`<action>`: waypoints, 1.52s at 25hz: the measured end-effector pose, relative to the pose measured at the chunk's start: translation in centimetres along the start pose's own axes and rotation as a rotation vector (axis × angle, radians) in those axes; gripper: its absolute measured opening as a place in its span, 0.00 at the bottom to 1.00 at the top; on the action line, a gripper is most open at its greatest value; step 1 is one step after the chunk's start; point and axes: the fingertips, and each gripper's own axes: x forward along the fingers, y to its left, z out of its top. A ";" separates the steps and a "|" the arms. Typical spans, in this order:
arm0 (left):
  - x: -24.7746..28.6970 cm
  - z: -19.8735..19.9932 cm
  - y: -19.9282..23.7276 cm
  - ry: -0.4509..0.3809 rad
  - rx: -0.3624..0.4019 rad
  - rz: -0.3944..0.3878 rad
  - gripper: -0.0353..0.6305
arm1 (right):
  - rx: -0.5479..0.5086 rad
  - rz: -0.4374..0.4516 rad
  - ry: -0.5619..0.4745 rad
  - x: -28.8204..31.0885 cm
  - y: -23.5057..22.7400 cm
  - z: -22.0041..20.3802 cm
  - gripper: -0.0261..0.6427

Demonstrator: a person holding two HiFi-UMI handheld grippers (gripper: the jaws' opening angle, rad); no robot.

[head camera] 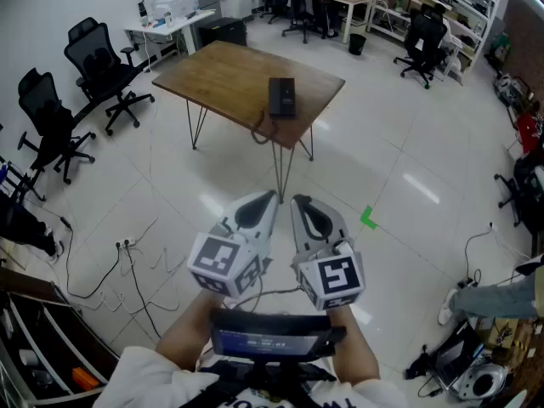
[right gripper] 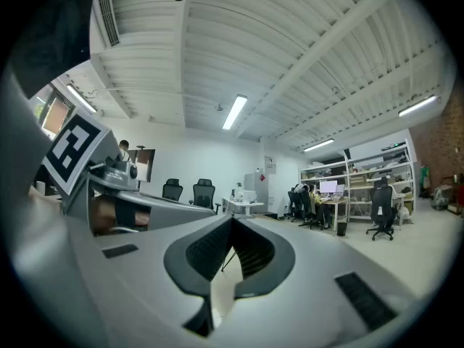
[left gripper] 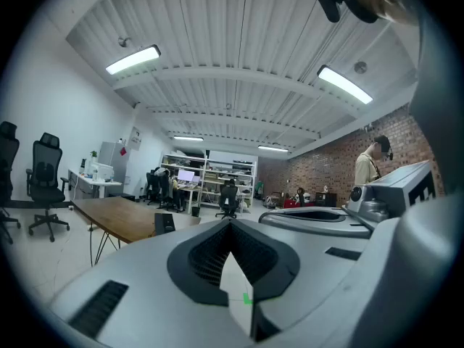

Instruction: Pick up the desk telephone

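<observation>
The black desk telephone [head camera: 281, 97] lies flat near the front right edge of a wooden table [head camera: 229, 70] with thin metal legs, its cord hanging over the edge. In the left gripper view the telephone [left gripper: 164, 223] shows small on the table [left gripper: 116, 216], far off. Both grippers are held side by side close to my body, well short of the table. The left gripper [head camera: 267, 199] is shut with nothing in it, and so is the right gripper [head camera: 300, 202]. Their jaws meet in the left gripper view [left gripper: 232, 227] and the right gripper view [right gripper: 232, 225].
Black office chairs [head camera: 102, 62] stand left of the table. Cables and a power strip [head camera: 127, 245] lie on the tiled floor at the left. A green tape mark [head camera: 368, 218] is on the floor ahead right. A person [left gripper: 370, 167] stands to the right; desks and shelves line the back.
</observation>
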 end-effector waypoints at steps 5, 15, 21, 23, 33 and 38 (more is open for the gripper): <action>0.6 -0.1 -1.4 -0.010 -0.002 0.007 0.05 | -0.014 0.018 0.001 -1.1 -0.9 -0.2 0.04; 1.8 -0.2 -2.5 -0.013 0.012 0.020 0.05 | -0.014 0.025 -0.032 -1.7 -2.7 0.3 0.04; 2.5 -0.4 -2.0 -0.019 0.013 0.030 0.05 | -0.021 0.035 -0.030 -1.0 -3.3 0.1 0.04; 2.7 -0.5 -1.4 -0.022 0.010 0.033 0.05 | -0.015 0.034 -0.031 -0.4 -3.3 0.3 0.04; 5.4 -1.6 1.5 -0.011 -0.018 0.042 0.05 | -0.021 0.041 0.008 3.1 -4.5 -0.9 0.04; 7.5 -2.1 3.2 0.005 -0.029 0.039 0.05 | -0.008 0.040 0.015 5.6 -5.7 -1.2 0.04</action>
